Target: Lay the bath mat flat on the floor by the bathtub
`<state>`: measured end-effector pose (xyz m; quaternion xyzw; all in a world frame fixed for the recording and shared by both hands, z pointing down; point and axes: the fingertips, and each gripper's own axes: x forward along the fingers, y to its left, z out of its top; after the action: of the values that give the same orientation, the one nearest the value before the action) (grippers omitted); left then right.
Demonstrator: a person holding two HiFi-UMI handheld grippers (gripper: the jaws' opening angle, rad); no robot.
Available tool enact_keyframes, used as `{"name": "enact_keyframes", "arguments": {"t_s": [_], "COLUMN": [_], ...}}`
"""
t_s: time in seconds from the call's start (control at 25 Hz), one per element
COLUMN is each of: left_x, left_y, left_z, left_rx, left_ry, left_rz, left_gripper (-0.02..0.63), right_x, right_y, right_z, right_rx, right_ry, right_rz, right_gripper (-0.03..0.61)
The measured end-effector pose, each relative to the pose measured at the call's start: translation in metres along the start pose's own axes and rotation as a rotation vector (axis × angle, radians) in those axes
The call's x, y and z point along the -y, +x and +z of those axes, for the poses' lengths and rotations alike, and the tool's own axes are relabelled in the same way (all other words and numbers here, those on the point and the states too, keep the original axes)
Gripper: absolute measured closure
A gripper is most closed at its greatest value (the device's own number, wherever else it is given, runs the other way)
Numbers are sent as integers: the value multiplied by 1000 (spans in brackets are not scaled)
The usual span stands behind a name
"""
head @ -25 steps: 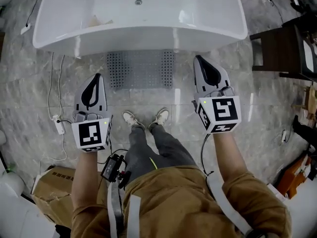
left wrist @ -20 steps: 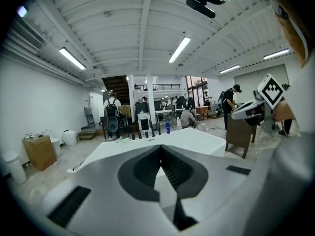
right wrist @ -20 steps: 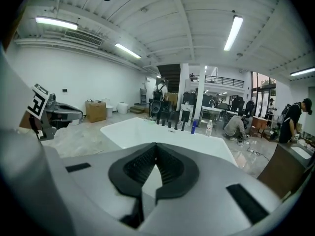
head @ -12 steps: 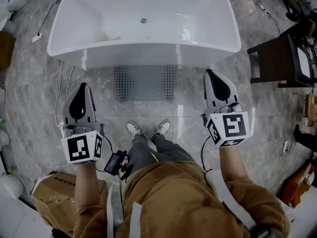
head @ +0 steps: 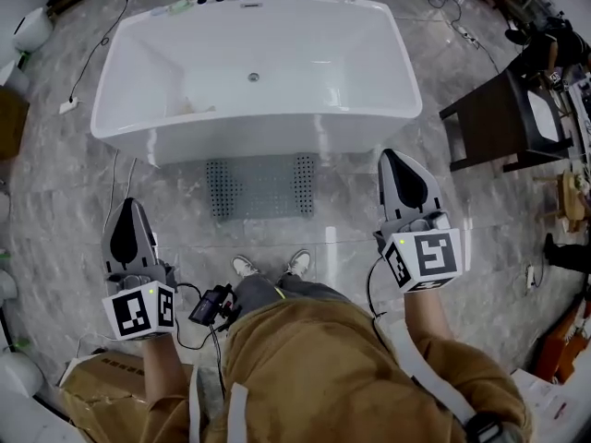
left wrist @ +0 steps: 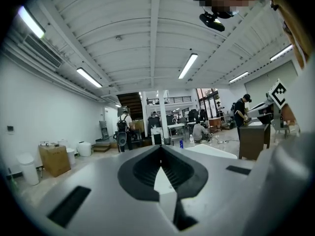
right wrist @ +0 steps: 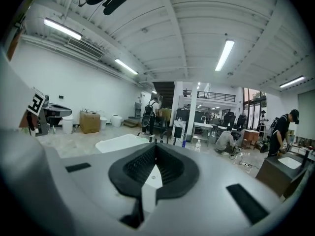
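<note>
Change: over the last second both tools have risen away from the floor, and the mat has not moved.
Meaning: the laying looks finished, with nothing left to grip.
Floor [head: 351, 238]: one, grey marble.
Bathtub [head: 277, 123]: one, white, ahead of both tools.
Bath mat [head: 259, 185]: one, grey and dotted. It lies flat on the floor against the tub's near side, ahead of and between the tools, touched by neither.
Tools: two. The left tool [head: 129, 205] and right tool [head: 390, 155] both have jaws closed together, holding nothing.
Shoes [head: 243, 266]: two, between the tools, just behind the mat.
</note>
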<state>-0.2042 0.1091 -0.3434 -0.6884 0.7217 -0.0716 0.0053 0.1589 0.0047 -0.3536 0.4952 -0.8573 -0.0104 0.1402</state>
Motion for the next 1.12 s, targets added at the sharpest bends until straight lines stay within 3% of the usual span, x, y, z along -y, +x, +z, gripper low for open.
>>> {"name": "enact_keyframes", "arguments": {"t_s": [0.6, 1.12], "left_x": [20, 40], "left_y": [-18, -27], "left_z": [41, 52], "left_rx": [56, 65], "left_ry": [-6, -6], "left_rz": [-83, -91], "left_gripper": [609, 609], "right_x": [43, 64], "right_y": [-60, -88], "right_z": [29, 34], "right_rx": [50, 73], "right_ry": [2, 7], "right_rz": [-144, -182], "right_gripper": [574, 574]}}
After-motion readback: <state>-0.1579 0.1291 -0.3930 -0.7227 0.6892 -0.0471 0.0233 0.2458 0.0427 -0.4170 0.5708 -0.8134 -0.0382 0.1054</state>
